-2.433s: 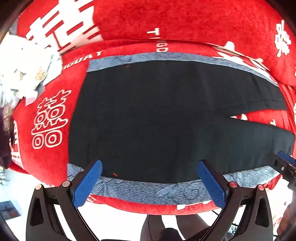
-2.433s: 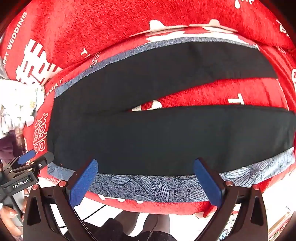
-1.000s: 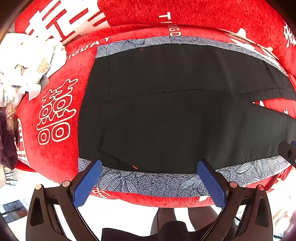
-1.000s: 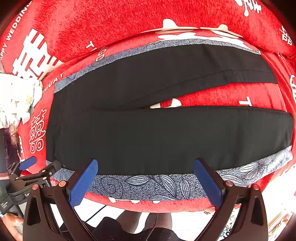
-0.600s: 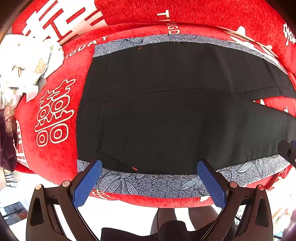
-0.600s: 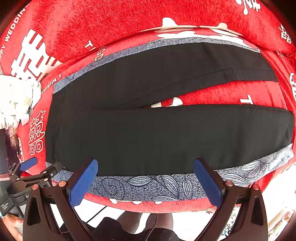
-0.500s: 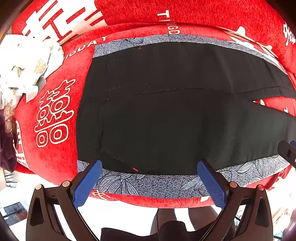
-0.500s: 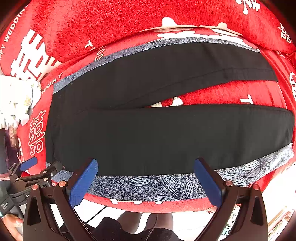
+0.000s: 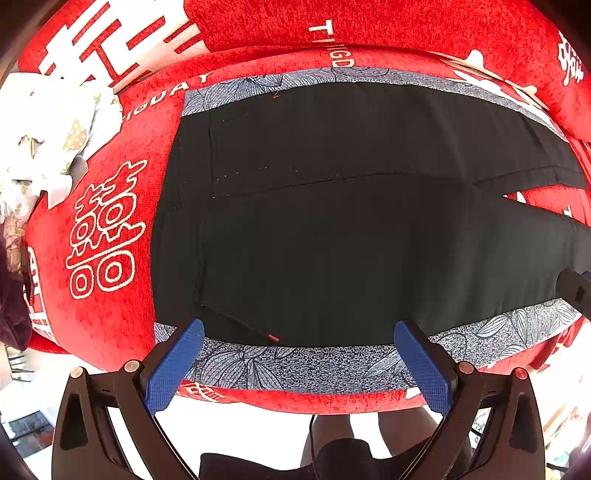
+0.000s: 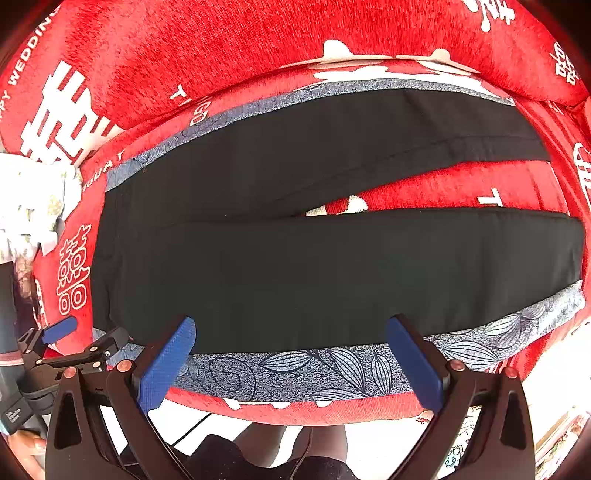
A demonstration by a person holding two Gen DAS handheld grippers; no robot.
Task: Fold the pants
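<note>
Black pants (image 9: 332, 229) lie flat on a grey leaf-patterned cloth (image 9: 314, 365) over a red sofa seat, waistband to the left, legs running right. In the right wrist view the two legs (image 10: 332, 273) spread apart, with red cushion showing between them. My left gripper (image 9: 295, 354) is open and empty, above the near waist edge. My right gripper (image 10: 291, 354) is open and empty, above the near leg's edge. The left gripper also shows in the right wrist view (image 10: 74, 339) at the lower left.
The red sofa backrest (image 9: 369, 26) with white characters rises behind the pants. A white floral cloth (image 9: 48, 136) lies bunched at the left end. The seat's front edge (image 10: 295, 410) drops to a pale floor, where the person's legs (image 10: 291, 443) stand.
Both grippers have held nearly still over the last second, after closing in on the pants since 2.4 s ago. The pants have not moved.
</note>
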